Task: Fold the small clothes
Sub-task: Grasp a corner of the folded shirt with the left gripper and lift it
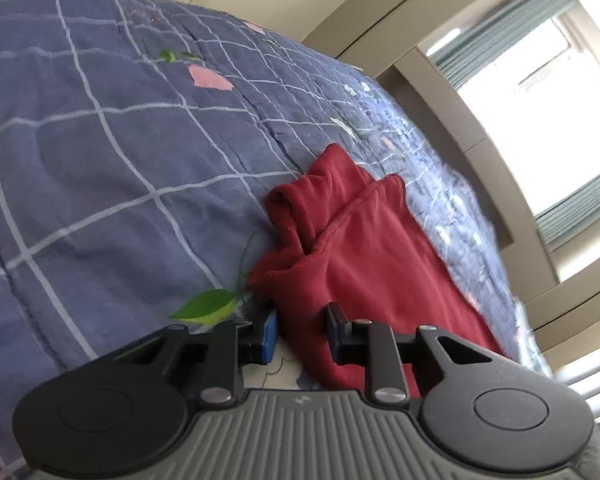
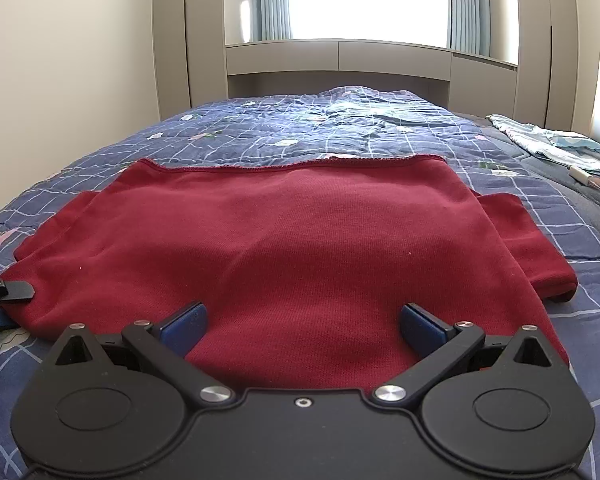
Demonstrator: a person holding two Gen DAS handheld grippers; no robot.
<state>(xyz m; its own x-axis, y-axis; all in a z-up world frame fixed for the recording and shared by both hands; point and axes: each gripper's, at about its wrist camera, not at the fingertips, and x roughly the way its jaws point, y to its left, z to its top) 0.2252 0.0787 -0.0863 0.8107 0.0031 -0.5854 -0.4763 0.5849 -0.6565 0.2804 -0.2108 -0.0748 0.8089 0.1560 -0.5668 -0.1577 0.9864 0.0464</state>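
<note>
- Nearest in the right wrist view, the right gripper (image 2: 302, 322) is seen spread wide, its blue pads (image 2: 185, 322) resting on the near part of the red garment (image 2: 300, 232), nothing pinched.
- The garment is laid flat on the quilt (image 2: 380, 128), hem at the far side, one sleeve (image 2: 512, 240) folded out at the right.
- At the left edge of that view, a black finger tip (image 2: 18, 290) of the other gripper is seen at the garment's left edge.
- In the left wrist view, everything is tilted. The left gripper (image 1: 302, 330) is narrowed, with the bunched edge of the garment (image 1: 360, 248) sitting between the fingers; whether the cloth is actually squeezed can't be told.
- A green leaf print (image 1: 206, 306) on the quilt (image 1: 100, 160) is seen just beside the left finger.
- Further back, pale bedding (image 2: 548, 140) is piled at the right side of the bed.
- Farthest off, cabinets (image 2: 340, 58) and a bright window (image 2: 364, 0) with curtains are seen.
</note>
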